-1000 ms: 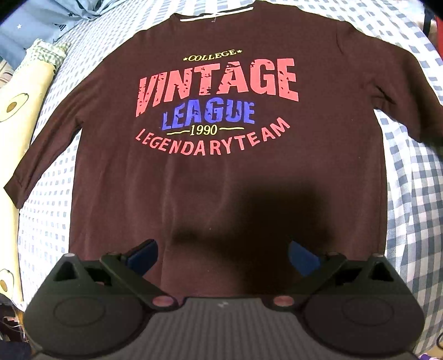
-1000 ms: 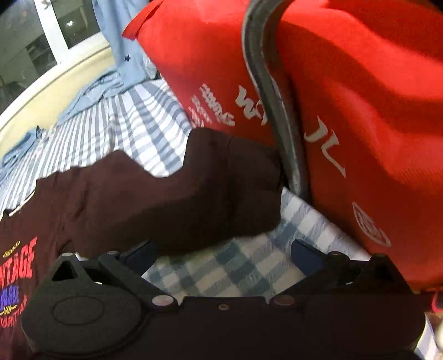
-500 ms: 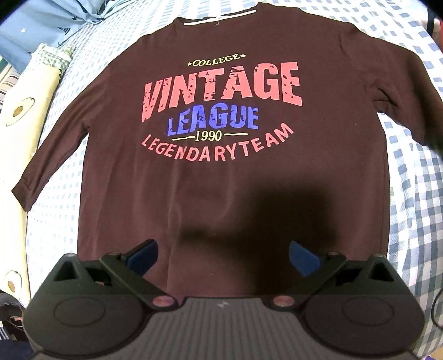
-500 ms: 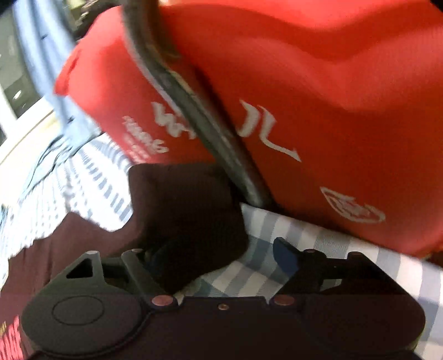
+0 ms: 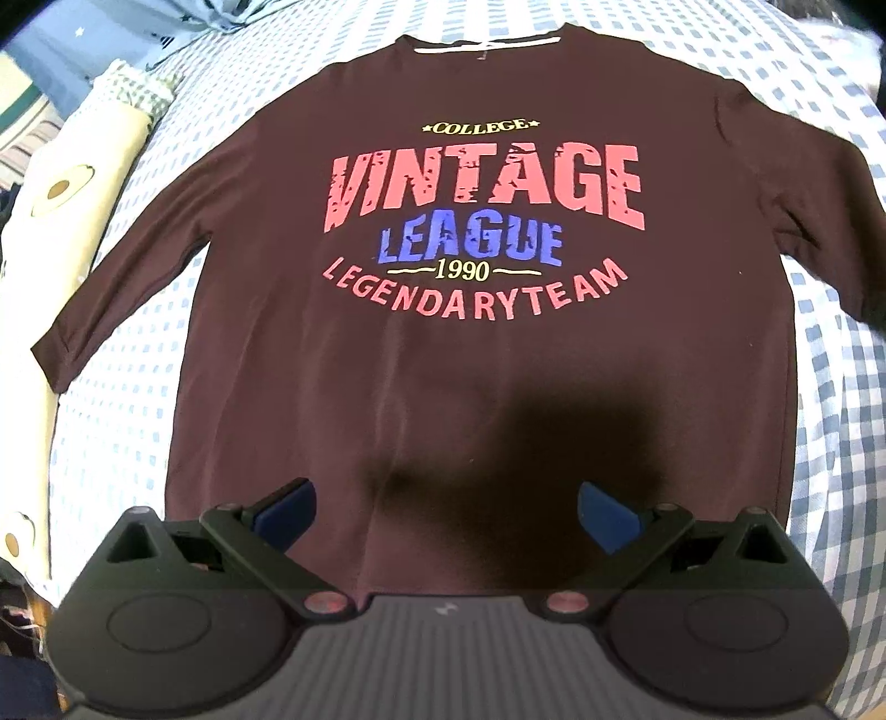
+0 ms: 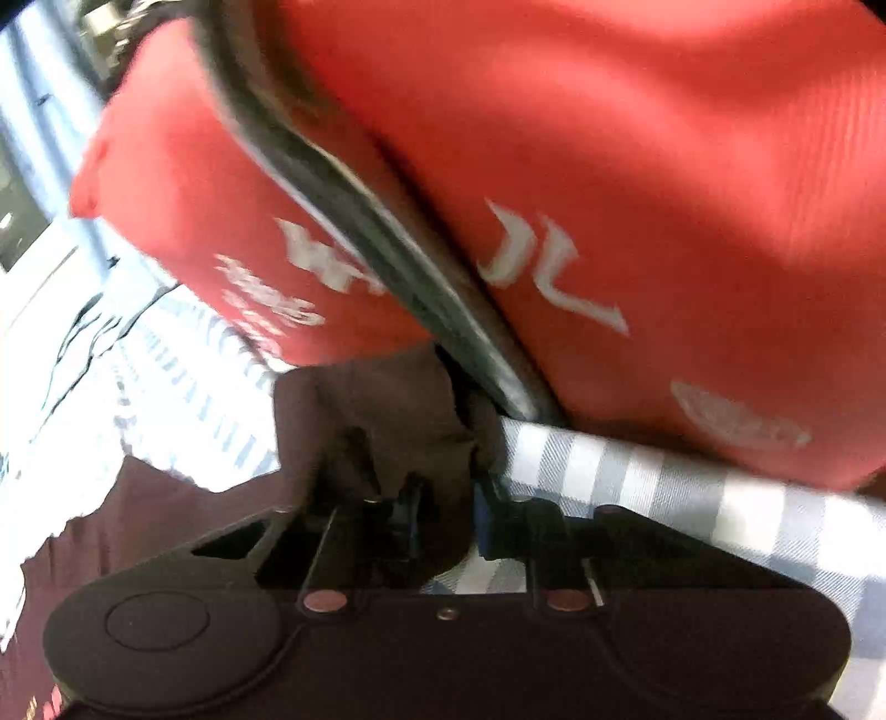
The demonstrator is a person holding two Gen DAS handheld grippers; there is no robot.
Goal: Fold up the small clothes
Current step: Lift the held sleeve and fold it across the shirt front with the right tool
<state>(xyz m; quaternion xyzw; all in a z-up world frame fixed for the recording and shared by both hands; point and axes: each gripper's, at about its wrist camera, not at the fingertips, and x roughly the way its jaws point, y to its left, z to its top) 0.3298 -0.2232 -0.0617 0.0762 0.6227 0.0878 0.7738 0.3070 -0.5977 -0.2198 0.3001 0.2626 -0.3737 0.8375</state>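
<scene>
Blue-and-white checked bedding (image 5: 830, 421) covers the bed, and on it a dark maroon long-sleeved shirt (image 5: 476, 354) lies flat, front up, neckline away from the left wrist camera and both sleeves angled outward. Its chest print reads COLLEGE, VINTAGE, LEAGUE, 1990 and LEGENDARY TEAM in yellow, pink and blue. A cream pillow (image 5: 61, 183) lies beside the shirt's sleeve, with light blue clothes (image 5: 105, 33) heaped past it. The left gripper (image 5: 443, 509) hangs over the hem, jaws spread wide with nothing between them. At the end of the other sleeve (image 6: 376, 421), the right gripper (image 6: 448, 509) has just been closing and now pinches the cuff fabric, close under a red bag (image 6: 637, 183) with white lettering and a dark strap.
</scene>
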